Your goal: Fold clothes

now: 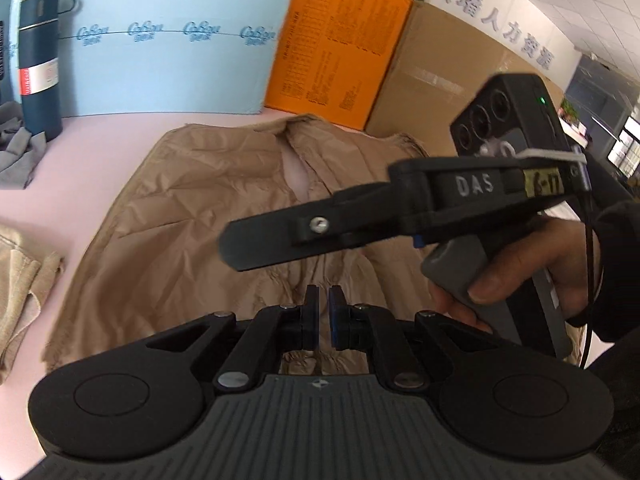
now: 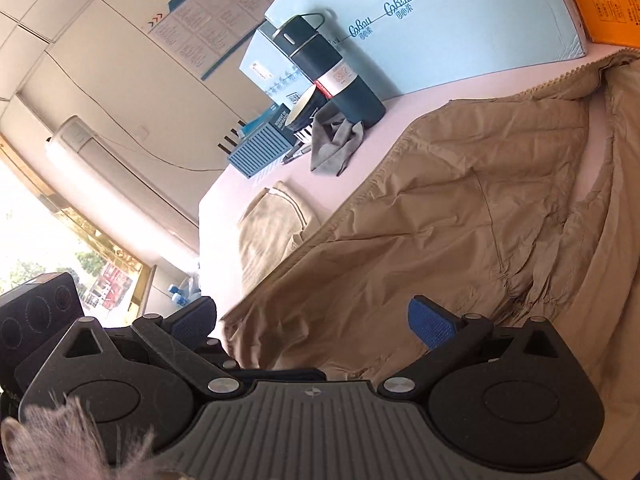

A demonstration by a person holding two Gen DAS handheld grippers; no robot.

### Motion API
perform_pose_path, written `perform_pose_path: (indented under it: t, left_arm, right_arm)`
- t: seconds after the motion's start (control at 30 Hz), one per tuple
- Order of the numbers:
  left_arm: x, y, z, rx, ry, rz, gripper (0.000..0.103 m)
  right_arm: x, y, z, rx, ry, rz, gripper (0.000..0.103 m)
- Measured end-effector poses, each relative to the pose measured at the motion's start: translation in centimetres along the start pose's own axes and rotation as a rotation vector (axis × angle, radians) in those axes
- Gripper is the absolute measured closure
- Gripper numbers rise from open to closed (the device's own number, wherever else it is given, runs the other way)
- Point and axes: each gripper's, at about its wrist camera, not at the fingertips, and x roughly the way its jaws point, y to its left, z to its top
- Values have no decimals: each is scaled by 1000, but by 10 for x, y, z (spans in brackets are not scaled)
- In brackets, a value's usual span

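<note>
A tan jacket (image 1: 208,208) lies spread and wrinkled on the pink table (image 1: 100,132), collar toward the boxes at the back. My left gripper (image 1: 324,316) hovers over its near hem, shut, with nothing seen between the pads. My right gripper (image 1: 240,246), held by a hand (image 1: 520,264), reaches in from the right above the jacket's middle. In the right wrist view my right gripper (image 2: 312,324) stands open, its blue pads (image 2: 432,328) wide apart over the jacket (image 2: 460,208), and no cloth is pinched.
A folded beige garment (image 1: 20,280) lies at the table's left edge. A dark blue flask (image 1: 40,68) and a grey cloth (image 1: 16,152) stand at the back left. Light blue (image 1: 160,40), orange (image 1: 340,52) and brown cardboard (image 1: 440,92) boxes wall off the back.
</note>
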Motion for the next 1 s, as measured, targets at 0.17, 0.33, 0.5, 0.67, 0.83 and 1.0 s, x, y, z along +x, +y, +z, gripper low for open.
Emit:
perform_pose_path:
  t: [0.17, 0.33, 0.5, 0.67, 0.83, 1.0]
  left_arm:
    - [0, -7, -5, 87, 2, 64, 96]
    - [-35, 45, -24, -137, -132, 351, 27]
    - [-42, 96, -43, -338, -109, 528, 25]
    - [-27, 114, -48, -359, -17, 402, 25]
    - [-26, 85, -38, -293, -58, 271, 97]
    - [-49, 76, -2, -235, -179, 236, 98]
  right_arm:
    - [10, -4, -2, 18, 43, -89, 0]
    - [-14, -13, 4, -20, 31, -167, 0]
    - [-37, -41, -1, 67, -3, -261, 0]
    - [-37, -40, -14, 64, 31, -281, 0]
    - [-34, -37, -18, 78, 39, -306, 0]
    - [-41, -22, 8, 59, 33, -281, 0]
